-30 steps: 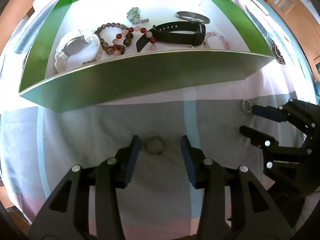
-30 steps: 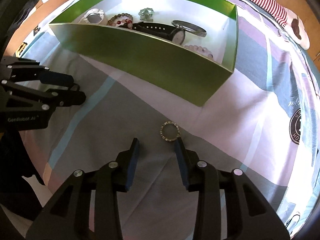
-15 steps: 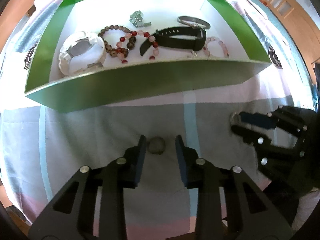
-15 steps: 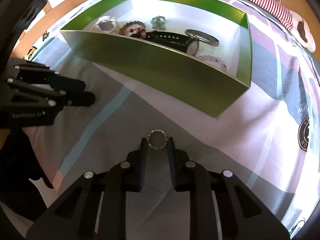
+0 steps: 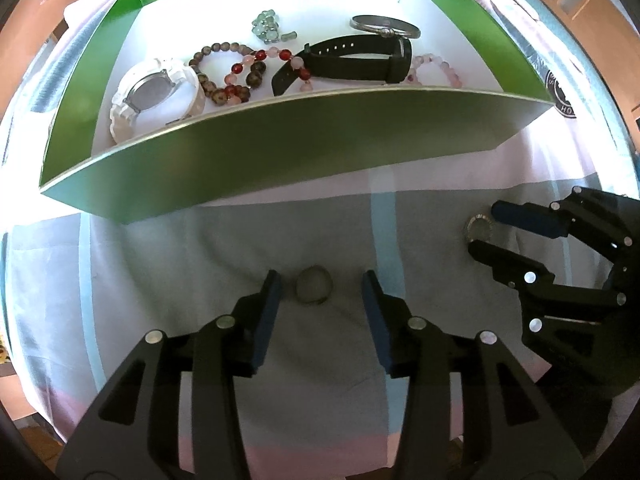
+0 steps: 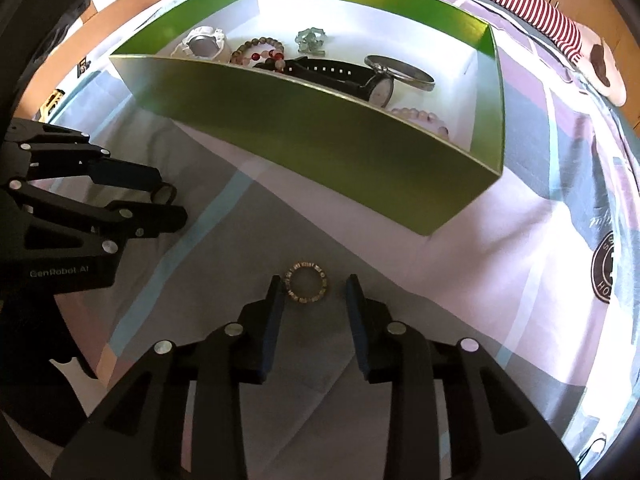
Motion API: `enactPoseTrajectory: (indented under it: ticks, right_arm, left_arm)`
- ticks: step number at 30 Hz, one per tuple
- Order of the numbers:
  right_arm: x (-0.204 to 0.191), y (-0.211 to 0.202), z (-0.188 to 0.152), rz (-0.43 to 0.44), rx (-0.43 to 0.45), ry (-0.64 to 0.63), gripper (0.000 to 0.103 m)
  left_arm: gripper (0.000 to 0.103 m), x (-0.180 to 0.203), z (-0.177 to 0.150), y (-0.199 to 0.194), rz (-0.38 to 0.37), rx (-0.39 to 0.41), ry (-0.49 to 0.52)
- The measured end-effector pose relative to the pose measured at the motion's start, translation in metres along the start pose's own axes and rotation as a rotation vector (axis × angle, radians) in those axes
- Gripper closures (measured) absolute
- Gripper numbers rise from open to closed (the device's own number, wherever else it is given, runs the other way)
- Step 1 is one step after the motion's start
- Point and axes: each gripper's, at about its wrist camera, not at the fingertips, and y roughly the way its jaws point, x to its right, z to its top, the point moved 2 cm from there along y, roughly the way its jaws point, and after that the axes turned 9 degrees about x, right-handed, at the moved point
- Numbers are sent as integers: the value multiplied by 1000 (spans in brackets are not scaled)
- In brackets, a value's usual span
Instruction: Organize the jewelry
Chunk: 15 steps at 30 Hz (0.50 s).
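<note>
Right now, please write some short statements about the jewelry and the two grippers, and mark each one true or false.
1. The gold ring lies on the cloth between the fingers of the right hand-held gripper. True.
2. The left hand-held gripper is shut on the small grey ring. False: it is open and the ring lies between its fingers.
3. The white watch is inside the green box. True.
4. The black watch lies on the cloth outside the box. False: it is in the box.
</note>
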Motion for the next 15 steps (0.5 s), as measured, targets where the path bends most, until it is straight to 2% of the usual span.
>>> enactPoseTrajectory:
  ticks: [1,4,10,15]
  right_arm:
    - [0,3,2,3,-1,-7,82]
    - [-4,1,3,3,6,-18,82]
    - [-14,-8,14,4,36,-18,82]
    - [-10,-36,31,4,124,-1,82]
  left_arm:
    - [72,0,0,0,10,3,7]
    - [84,-1,0,-1,13,9,12]
    - [84,-2,7,-13,21,59,22]
    - [84,0,21,-46,39,180,42]
